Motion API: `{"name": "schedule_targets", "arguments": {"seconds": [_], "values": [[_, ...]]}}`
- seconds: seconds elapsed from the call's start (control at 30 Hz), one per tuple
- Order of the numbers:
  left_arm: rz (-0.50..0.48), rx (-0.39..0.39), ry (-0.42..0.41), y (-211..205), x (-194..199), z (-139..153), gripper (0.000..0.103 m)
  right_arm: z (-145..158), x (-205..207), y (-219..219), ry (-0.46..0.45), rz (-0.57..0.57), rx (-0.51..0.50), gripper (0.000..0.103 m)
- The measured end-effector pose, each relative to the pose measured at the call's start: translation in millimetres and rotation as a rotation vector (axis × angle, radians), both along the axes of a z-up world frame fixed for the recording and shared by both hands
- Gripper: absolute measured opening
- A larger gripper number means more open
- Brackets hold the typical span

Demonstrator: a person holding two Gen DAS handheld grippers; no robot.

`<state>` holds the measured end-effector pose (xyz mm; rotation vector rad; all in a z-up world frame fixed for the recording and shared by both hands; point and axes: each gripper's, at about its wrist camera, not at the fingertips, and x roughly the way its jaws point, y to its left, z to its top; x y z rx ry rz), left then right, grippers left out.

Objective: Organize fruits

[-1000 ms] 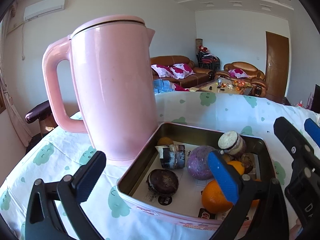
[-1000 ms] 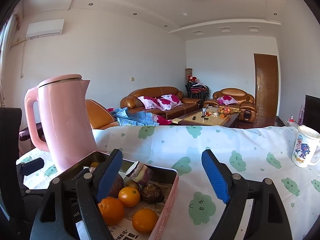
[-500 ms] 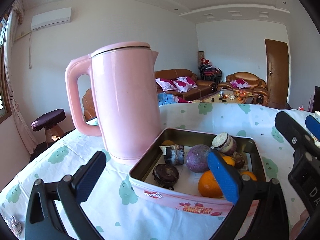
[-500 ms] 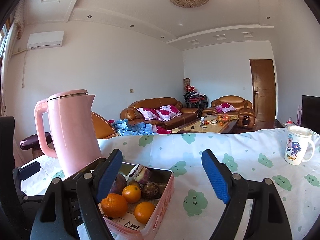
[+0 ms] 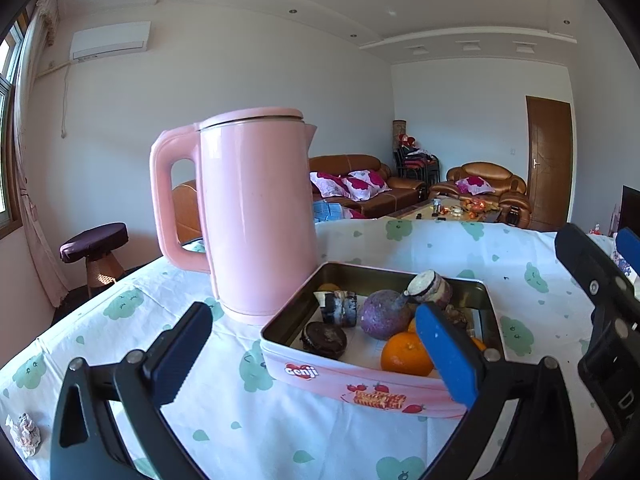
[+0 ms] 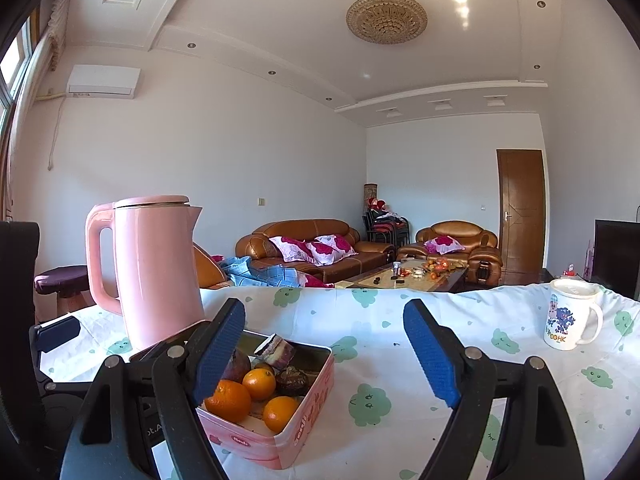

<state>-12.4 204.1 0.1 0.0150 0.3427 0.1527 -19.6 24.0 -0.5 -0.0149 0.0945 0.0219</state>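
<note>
While both grippers hang over the table, neither has hold of anything: the left gripper (image 5: 314,354) has its blue pads spread wide with nothing between them, and the right gripper (image 6: 324,350) is just as wide, also with nothing between its pads. Pink tin (image 5: 360,384) sits on the cloud-print tablecloth (image 5: 224,412), just in front of the left gripper and to the lower left in the right wrist view (image 6: 308,412). Inside the tin: big orange (image 5: 404,358) near the front wall, purple round fruit (image 5: 382,314) behind it, a dark brown round piece (image 5: 324,338) at the left, a cut dark chunk (image 5: 340,306) at the back, a cut purple-and-white piece (image 5: 430,288) propped on top. Right wrist view shows three oranges (image 6: 260,384) grouped at the near end. Pink kettle (image 5: 248,216) stands upright just beside the tin's back left corner; touching or not, cannot tell. White cartoon mug (image 6: 570,320) stands well apart at the table's right edge. Crumpled paper scrap (image 5: 24,434) lies at the left edge.
</note>
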Motion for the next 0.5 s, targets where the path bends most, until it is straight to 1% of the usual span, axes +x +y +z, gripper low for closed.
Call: {"name": "schedule_targets", "arguments": {"seconds": [0.5], "values": [[-0.001,0.003,0.002,-0.5,-0.1,0.4,0.103,-0.3,2.9,-2.1,0.014,-0.019,0.009,0.083]]}}
